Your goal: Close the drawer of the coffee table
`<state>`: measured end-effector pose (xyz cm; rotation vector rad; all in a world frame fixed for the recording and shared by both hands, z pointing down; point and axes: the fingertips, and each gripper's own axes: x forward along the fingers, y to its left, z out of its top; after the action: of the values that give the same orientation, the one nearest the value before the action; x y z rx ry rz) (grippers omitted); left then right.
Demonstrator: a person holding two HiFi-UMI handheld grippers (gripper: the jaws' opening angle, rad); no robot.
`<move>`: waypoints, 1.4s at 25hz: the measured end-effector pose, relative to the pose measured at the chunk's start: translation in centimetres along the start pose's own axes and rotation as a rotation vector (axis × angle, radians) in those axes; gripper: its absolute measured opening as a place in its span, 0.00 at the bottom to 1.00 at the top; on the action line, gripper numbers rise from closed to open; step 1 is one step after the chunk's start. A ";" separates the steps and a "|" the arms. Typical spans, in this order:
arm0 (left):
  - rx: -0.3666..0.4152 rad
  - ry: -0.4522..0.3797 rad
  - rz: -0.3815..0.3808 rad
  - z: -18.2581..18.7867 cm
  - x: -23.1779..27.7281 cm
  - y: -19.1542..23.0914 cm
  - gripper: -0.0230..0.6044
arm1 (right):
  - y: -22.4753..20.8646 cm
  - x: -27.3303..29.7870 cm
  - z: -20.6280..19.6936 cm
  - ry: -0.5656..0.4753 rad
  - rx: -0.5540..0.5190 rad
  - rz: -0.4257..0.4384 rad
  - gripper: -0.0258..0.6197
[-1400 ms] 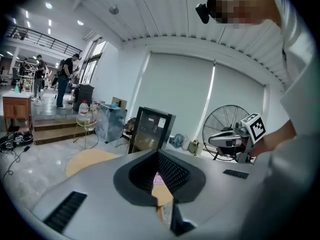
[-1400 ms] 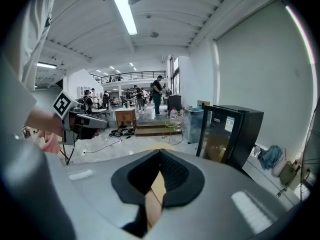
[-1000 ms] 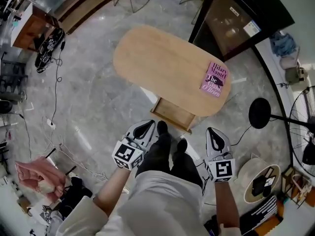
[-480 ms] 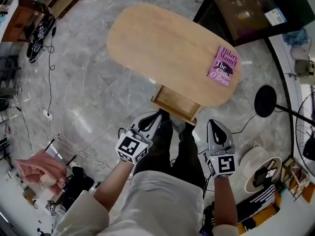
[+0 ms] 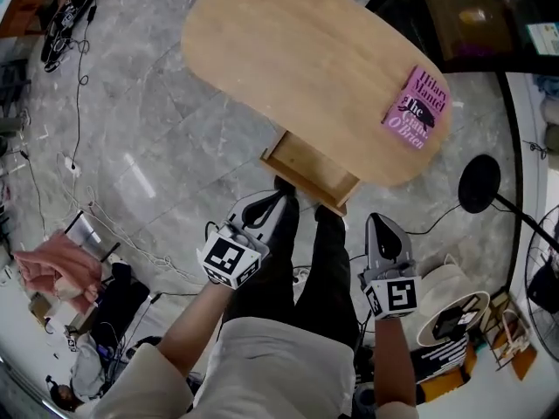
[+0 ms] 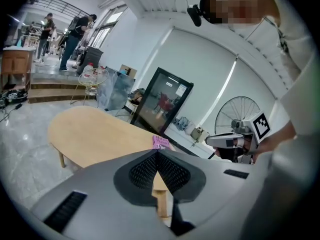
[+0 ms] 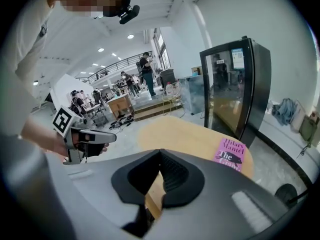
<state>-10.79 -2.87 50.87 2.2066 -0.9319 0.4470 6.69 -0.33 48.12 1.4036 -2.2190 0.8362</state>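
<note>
Drawer point(image 5: 310, 175) pulled out from under near edge of coffee table point(image 5: 288, 59), centre of head view, just above the person's shoes; looks empty.

Left gripper point(image 5: 274, 201) lower centre-left, right gripper point(image 5: 383, 223) lower centre-right. Both pressed together w/ nothing between, both short of the drawer, not touching it.

Handling, by guess: wood box, stiff, prob. light, sliding on runners. No need to pinch anything. Best to push closed tips flat vs. front panel, near its middle, or one tip per side, so no skewing or jamming. Table itself maybe light enough to scoot on smooth stone floor if shoved hard.

Head view alone gives the drawer's full outline and the gap to each gripper. Gripper views alone give the pads meeting at their tips, plus pink book point(image 7: 230, 154) at far end of the top and the black glass-front cabinet point(image 7: 235, 89) behind; drawer there mostly hidden behind the jaws.
</note>
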 end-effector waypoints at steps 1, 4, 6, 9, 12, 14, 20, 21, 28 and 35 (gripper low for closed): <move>-0.007 -0.001 0.012 -0.6 0.5 0.2 0.05 | -0.2 0.5 -0.7 0.008 0.000 0.013 0.06; -0.026 0.000 0.040 -2.6 1.9 0.7 0.05 | -0.8 1.7 -2.9 0.037 -0.016 0.055 0.06; -0.038 0.003 0.054 -4.0 2.6 0.9 0.05 | -1.2 2.3 -4.5 0.053 -0.017 0.075 0.06; -0.053 0.008 0.070 -6.1 3.5 1.0 0.05 | -1.8 3.1 -6.7 0.071 -0.008 0.088 0.06; -0.070 0.017 0.088 -8.2 4.2 1.3 0.05 | -2.4 3.9 -8.9 0.086 0.012 0.098 0.06; -0.087 0.021 0.103 -9.8 4.9 1.5 0.05 | -2.6 4.4 -10.5 0.096 0.025 0.115 0.06; -0.147 0.038 0.132 -14.9 6.8 2.4 0.05 | -2.7 6.0 -15.5 0.140 0.037 0.146 0.05; -0.157 0.040 0.136 -15.7 7.0 2.5 0.05 | -2.8 6.2 -16.2 0.149 0.044 0.146 0.06; -0.200 0.061 0.166 -21.2 8.8 4.0 0.05 | -3.0 8.0 -21.2 0.199 0.042 0.177 0.06; -0.291 0.093 0.209 -26.4 10.2 5.7 0.05 | -3.8 9.5 -26.2 0.240 0.056 0.173 0.06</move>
<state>-9.15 7.99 77.58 1.8218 -1.1071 0.4733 6.21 9.39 74.47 1.0814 -2.1660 1.0721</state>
